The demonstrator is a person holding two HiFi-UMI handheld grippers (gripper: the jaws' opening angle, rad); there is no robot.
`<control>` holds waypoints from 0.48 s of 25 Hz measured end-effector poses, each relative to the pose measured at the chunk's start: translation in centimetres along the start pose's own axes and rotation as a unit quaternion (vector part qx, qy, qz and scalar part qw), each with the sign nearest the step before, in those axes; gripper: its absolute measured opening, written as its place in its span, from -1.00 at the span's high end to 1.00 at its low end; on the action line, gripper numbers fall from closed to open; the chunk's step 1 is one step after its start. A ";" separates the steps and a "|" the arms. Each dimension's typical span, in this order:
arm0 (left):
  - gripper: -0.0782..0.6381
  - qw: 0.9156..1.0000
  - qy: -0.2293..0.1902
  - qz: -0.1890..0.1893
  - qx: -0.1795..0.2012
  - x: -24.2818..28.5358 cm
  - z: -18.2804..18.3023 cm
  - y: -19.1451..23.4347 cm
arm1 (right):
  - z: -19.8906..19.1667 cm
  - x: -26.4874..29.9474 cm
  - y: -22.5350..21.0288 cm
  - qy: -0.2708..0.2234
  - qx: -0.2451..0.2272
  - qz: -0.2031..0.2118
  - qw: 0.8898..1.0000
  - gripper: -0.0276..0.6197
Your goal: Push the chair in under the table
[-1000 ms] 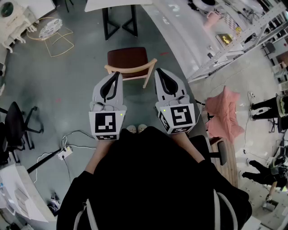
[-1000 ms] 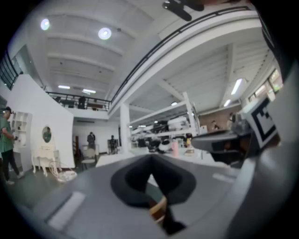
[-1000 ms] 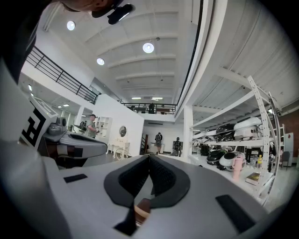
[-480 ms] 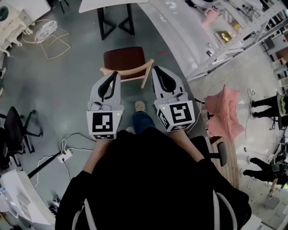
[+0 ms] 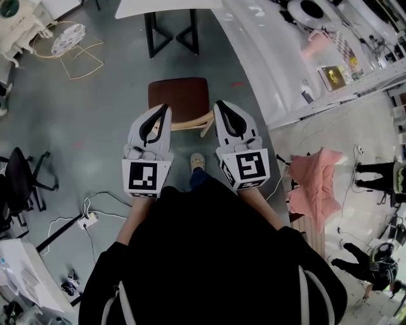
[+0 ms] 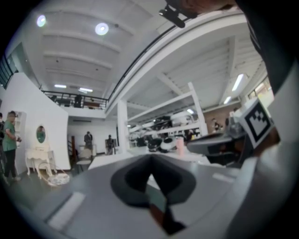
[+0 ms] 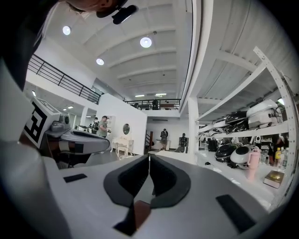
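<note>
Judging from the head view, I put the job as barely begun; the chair [image 5: 179,100] stood out in the open on the grey floor [image 5: 95,114], just ahead of my feet and short of the table [image 5: 168,6]; a strip of bare floor lay between the front edge of the seat and the black table legs [image 5: 171,38], and no part of the seat had gone beneath the white top; nearly the whole push was left, as I read it.

I had the left gripper [image 5: 166,109] and the right gripper [image 5: 219,105] held level, one near each end of the wooden backrest [image 5: 193,124]; both had their jaws pressed together with nothing between them, as each gripper's own view showed; whether either tip was touching the wood I could not tell.

The chair faced the table, seat front away from me and backrest nearest me; its front-to-back line ran almost straight toward the gap between the table legs; the backrest rail lay across that line, its right end slightly nearer the table.
</note>
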State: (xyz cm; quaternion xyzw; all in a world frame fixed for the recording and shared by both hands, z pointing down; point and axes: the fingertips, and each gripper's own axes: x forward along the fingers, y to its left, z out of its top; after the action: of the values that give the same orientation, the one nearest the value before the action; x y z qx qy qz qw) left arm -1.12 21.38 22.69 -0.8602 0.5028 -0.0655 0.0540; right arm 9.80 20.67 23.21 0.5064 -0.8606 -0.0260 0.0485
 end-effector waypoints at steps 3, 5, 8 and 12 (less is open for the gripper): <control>0.76 1.000 -0.001 0.006 -0.009 3.1 -0.5 0.9 | -1.0 2.8 -1.8 0.008 -0.003 0.014 1.000 0.84; 0.76 1.000 0.000 0.014 -0.016 5.0 -1.0 1.5 | -1.7 4.6 -3.0 0.013 -0.004 0.025 1.000 0.84; 0.76 0.999 -0.004 0.026 -0.035 7.3 -1.6 2.1 | -2.7 6.6 -4.2 0.018 0.000 0.040 0.999 0.84; 0.76 0.999 -0.007 0.037 -0.035 9.4 -2.2 3.0 | -3.7 8.7 -5.2 0.024 0.001 0.059 0.998 0.84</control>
State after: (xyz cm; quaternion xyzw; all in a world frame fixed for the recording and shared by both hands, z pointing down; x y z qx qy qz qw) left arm 0.54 11.70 24.89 -0.8430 0.5356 -0.0398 0.0296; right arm 10.52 10.56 26.93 0.4552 -0.8875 -0.0095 0.0702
